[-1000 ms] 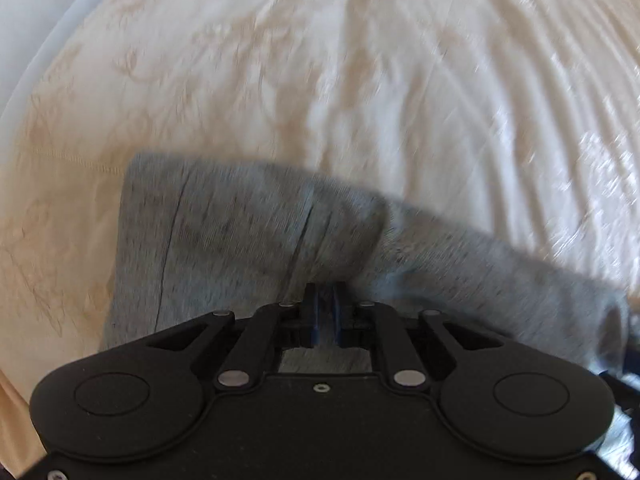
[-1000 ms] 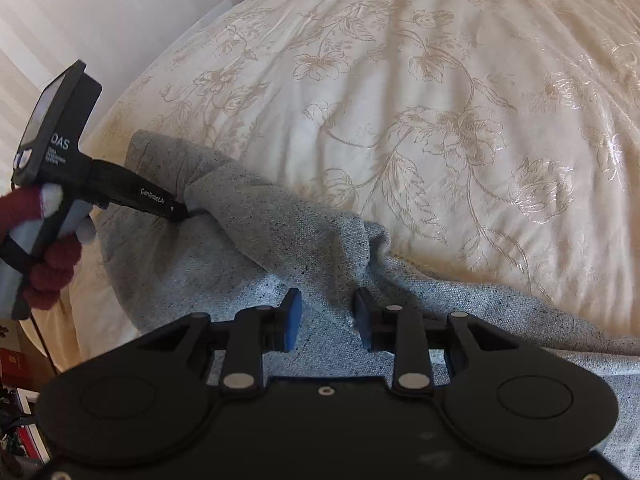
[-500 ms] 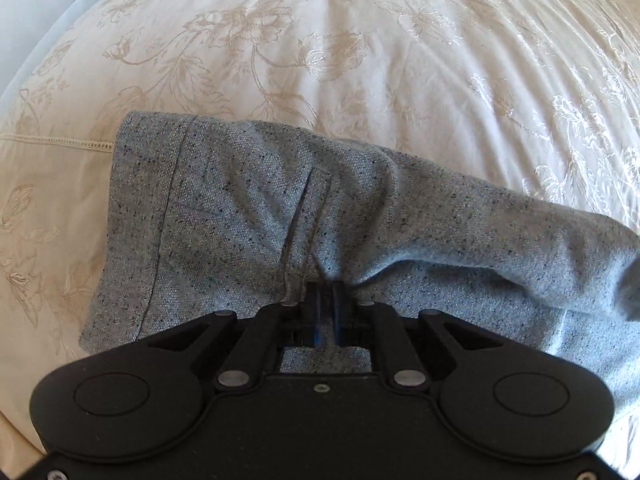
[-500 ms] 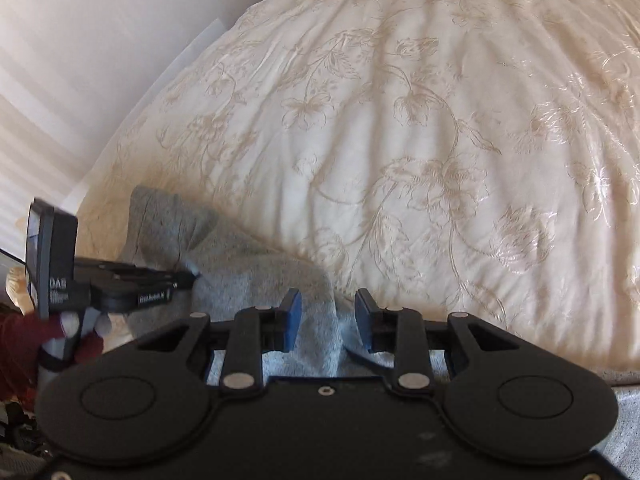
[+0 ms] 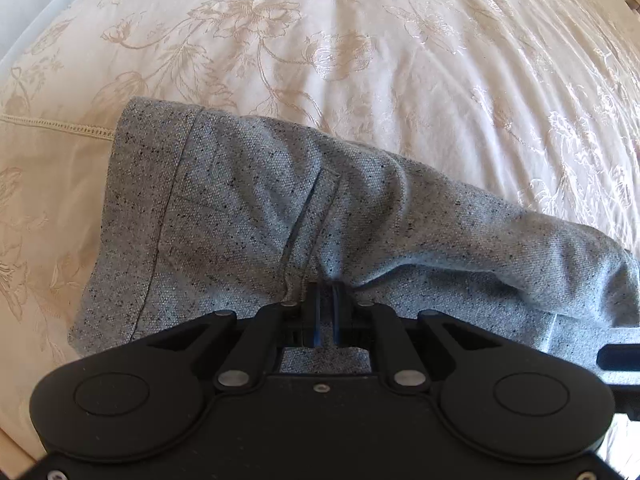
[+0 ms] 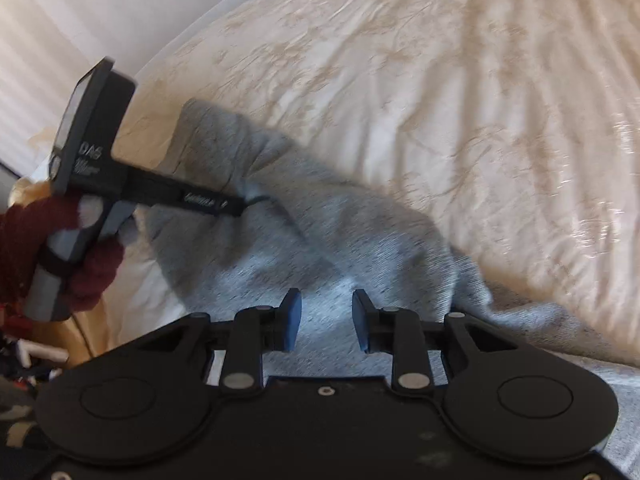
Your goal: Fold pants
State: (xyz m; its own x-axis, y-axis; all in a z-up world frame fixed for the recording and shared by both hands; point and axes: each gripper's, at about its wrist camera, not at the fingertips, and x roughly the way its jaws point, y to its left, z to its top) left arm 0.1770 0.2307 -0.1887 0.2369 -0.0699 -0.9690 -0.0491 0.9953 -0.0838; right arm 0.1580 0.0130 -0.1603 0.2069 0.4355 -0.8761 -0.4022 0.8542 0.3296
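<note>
While the grey speckled pants (image 5: 304, 216) lie across the cream floral bedspread (image 5: 360, 40), filling the lower centre of the left wrist view, the left gripper (image 5: 325, 296) is clamped on a pinch of the fabric, its pads nearly together with cloth puckered between them. This hold appears intended to anchor or carry one layer so that the garment can be doubled over. The hem band of the pants sits at centre left of that view, flat on the bedspread. In the right wrist view the right gripper (image 6: 326, 320) hovers above the pants (image 6: 320, 264) at lower centre; its jaws stand apart and are closing, with fabric visible behind the gap but no pad pressing on it. The left gripper (image 6: 244, 204) appears at centre left of that view, held by a hand in a dark red glove (image 6: 92, 272). That view is motion-blurred, so the right gripper's clearance above the cloth is uncertain. The waistband and the far leg ends are cut off by the frame edges.
</note>
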